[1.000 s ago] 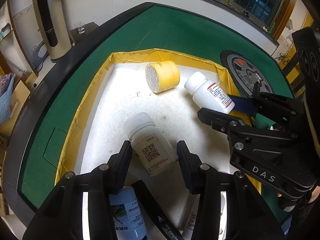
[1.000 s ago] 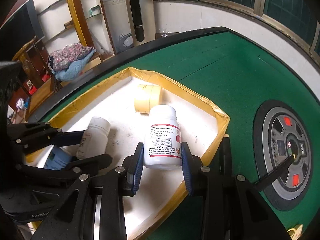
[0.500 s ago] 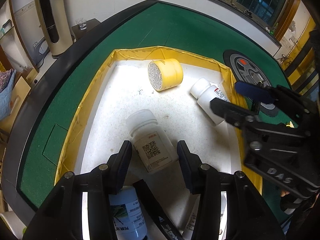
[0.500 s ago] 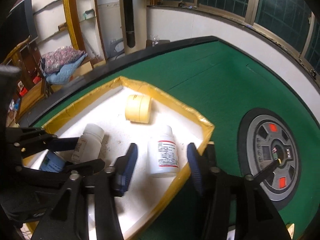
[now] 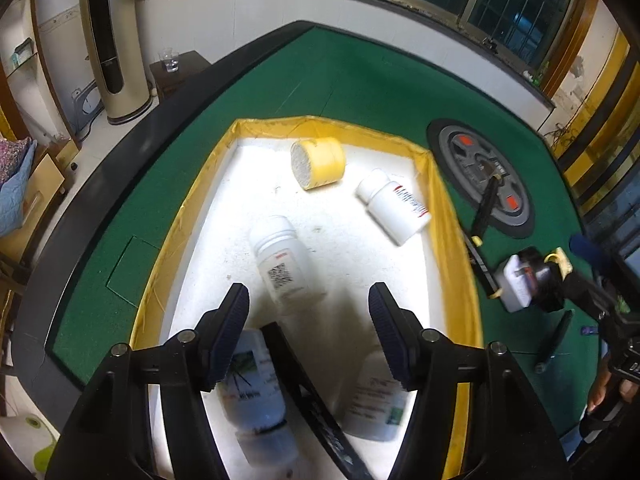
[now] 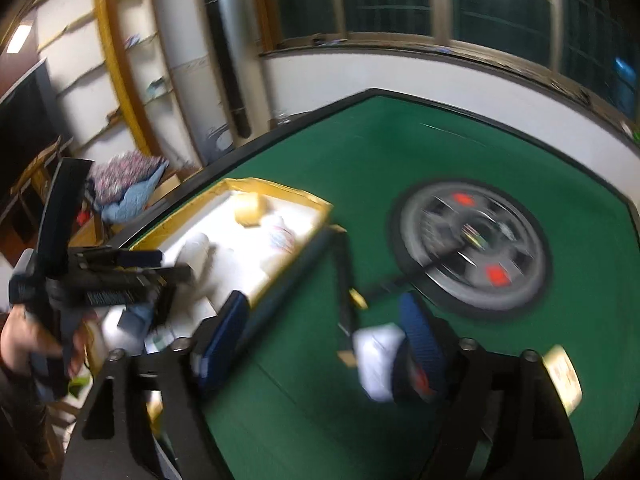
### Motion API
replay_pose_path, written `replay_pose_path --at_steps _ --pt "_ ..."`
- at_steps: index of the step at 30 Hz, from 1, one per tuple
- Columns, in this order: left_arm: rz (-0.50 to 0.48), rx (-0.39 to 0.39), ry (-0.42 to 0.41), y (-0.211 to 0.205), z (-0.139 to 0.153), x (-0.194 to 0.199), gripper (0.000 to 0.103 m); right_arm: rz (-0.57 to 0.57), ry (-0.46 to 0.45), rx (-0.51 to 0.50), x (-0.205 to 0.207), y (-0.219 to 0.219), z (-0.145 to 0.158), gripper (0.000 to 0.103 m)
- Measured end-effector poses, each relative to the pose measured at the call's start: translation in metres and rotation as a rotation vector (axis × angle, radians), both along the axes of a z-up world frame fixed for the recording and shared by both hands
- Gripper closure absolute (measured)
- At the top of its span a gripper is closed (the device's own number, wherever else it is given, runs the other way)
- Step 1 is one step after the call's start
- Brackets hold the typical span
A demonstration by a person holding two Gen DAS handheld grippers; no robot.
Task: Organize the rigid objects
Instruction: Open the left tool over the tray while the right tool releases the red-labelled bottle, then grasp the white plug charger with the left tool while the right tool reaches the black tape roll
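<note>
A green felt surface [image 5: 360, 92] carried a yellow-walled tray [image 5: 450, 216] with a white floor. The left gripper [image 5: 308, 328] hung over the tray's near end; its jaws had just been opening and stood apart with nothing pressed between them. Just beyond its fingertips a white bottle with a code label [image 5: 282, 260] lay on its side. Farther off lay a yellow roll [image 5: 320, 162], and to its right a white bottle with a red-marked label [image 5: 394, 204] rested near the tray's right wall. Two more bottles lay under the gripper at the near end. The right gripper [image 6: 324, 340] was outside the tray over the felt, its view blurred; its jaws had just been opening and stood wide, with a small white bottle [image 6: 376, 360] beside its right finger, though contact could not be told. A round grey dial [image 6: 472, 252] sat farther right.
</note>
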State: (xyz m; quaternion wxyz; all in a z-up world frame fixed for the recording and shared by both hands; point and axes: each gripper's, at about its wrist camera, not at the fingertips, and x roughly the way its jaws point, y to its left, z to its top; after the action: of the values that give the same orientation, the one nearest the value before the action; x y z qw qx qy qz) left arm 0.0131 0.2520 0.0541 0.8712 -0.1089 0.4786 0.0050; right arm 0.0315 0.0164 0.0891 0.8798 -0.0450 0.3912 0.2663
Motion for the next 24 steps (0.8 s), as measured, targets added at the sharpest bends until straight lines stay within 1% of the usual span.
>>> replay_pose_path --at_steps 3,5,8,11,14,15,17,18,20,21,24 --pt "-0.016 -0.022 -0.044 -0.013 0.016 -0.007 0.036 -0.100 0.033 0.050 -0.010 -0.048 -0.003 0.022" --pt "-0.053 -0.032 -0.082 -0.028 0.028 -0.012 0.035 -0.167 0.048 0.088 -0.019 -0.079 -0.009 0.021" --pt "-0.136 -0.032 -0.113 -0.060 0.041 -0.014 0.031 -0.238 0.056 0.107 -0.030 -0.108 -0.020 0.020" --pt "-0.238 -0.022 -0.104 -0.096 0.042 -0.009 0.030 -0.280 0.079 0.123 -0.039 -0.127 -0.032 0.019" --pt "-0.364 0.037 -0.087 -0.138 0.030 -0.004 0.030 -0.305 0.106 0.148 -0.045 -0.139 -0.044 0.020" --pt "-0.441 0.076 -0.072 -0.156 0.022 0.000 0.030 -0.310 0.110 0.151 -0.047 -0.141 -0.045 0.020" --pt "-0.556 0.150 -0.054 -0.183 0.007 0.003 0.030 -0.318 0.111 0.160 -0.048 -0.146 -0.046 0.020" --pt "-0.612 0.208 -0.052 -0.197 -0.004 0.006 0.030 -0.319 0.110 0.163 -0.048 -0.147 -0.046 0.019" --pt "-0.637 0.279 -0.033 -0.211 -0.018 0.016 0.030 -0.321 0.103 0.170 -0.049 -0.148 -0.045 0.019" --pt "-0.631 0.285 -0.021 -0.213 -0.023 0.023 0.030 -0.322 0.098 0.172 -0.051 -0.149 -0.045 0.019" --pt "-0.613 0.243 -0.009 -0.215 -0.027 0.043 0.030 -0.321 0.088 0.175 -0.054 -0.151 -0.043 0.019"
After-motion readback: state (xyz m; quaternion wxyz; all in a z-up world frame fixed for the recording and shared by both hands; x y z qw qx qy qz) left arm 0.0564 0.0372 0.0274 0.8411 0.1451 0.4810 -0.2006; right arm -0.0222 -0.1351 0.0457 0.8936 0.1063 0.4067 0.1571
